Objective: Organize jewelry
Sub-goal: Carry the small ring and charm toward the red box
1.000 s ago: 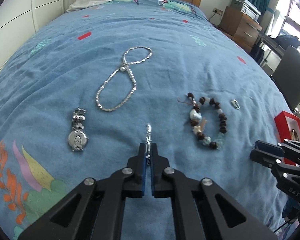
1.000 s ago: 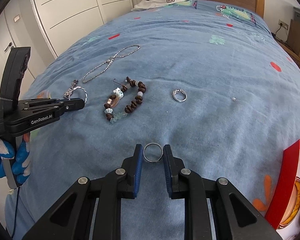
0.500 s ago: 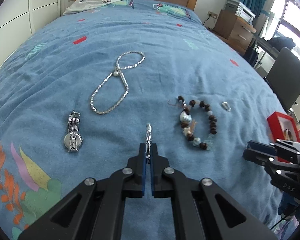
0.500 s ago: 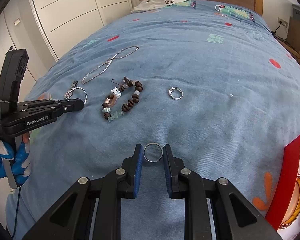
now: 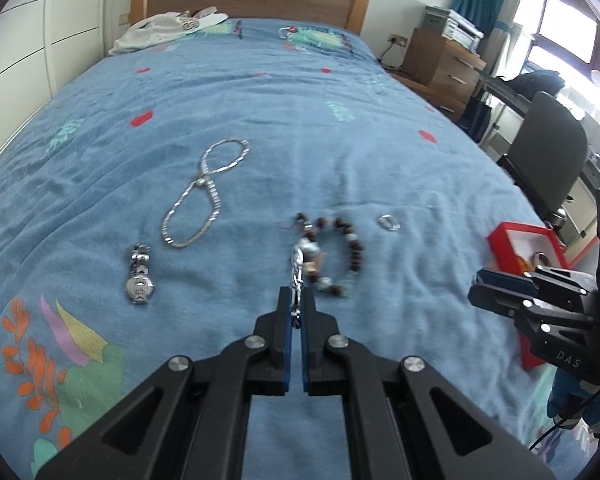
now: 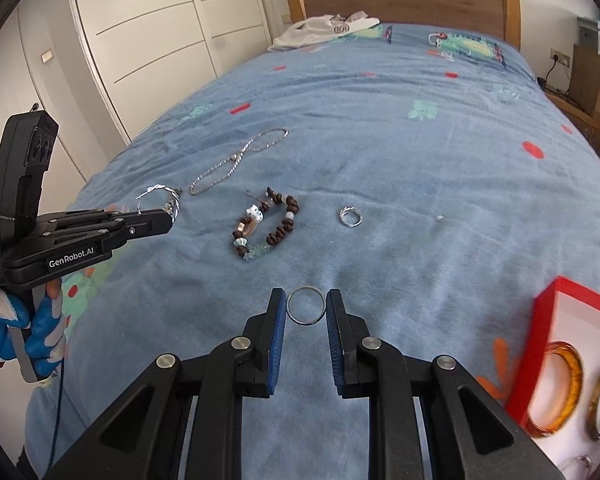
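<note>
Inside red box (image 6: 556, 322): bangles (image 6: 556, 390).

Watch (image 5: 139, 285) left of necklace (image 5: 204, 196), on bed (image 5: 300, 92)

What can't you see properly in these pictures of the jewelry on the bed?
- Left wrist view: the beaded bracelet is blurred, and the silver chain bracelet pinched in the left gripper covers part of it.
- Right wrist view: the red box is cut off by the picture's edge, so its contents show only partly.
- Right wrist view: the small white speck is too small to name.
</note>
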A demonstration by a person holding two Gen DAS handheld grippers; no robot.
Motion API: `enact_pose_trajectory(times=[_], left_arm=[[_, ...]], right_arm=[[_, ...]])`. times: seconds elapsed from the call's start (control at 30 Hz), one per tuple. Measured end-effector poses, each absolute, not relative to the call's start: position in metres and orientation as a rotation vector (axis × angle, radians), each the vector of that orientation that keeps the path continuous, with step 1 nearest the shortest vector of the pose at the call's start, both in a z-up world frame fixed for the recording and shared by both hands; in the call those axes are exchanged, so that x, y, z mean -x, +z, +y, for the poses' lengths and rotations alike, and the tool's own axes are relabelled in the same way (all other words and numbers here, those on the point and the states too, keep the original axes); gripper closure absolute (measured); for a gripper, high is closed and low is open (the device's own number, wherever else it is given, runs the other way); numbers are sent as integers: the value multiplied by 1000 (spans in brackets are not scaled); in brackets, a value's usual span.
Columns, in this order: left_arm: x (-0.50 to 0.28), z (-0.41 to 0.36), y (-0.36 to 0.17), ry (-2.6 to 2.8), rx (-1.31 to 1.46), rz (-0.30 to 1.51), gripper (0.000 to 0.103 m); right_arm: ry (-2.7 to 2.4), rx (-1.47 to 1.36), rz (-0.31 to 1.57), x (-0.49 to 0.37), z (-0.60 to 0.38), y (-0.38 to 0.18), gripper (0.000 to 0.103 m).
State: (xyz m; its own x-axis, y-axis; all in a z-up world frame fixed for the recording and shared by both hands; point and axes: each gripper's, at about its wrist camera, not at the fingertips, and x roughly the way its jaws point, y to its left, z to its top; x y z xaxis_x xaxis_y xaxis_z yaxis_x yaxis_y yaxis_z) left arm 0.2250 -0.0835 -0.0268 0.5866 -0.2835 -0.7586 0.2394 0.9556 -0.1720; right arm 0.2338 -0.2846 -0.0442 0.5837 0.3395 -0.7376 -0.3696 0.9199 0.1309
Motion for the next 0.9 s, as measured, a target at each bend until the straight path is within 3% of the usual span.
enact_pose_trajectory(times=[0.47, 0.9], left_arm=[[-177, -208, 12, -527, -13, 849, 100], [-143, -355, -10, -729, -126, 909, 100]], right_arm=[[237, 9, 809, -170, -392, -15, 83], [78, -36, 907, -125, -511, -48, 83]])
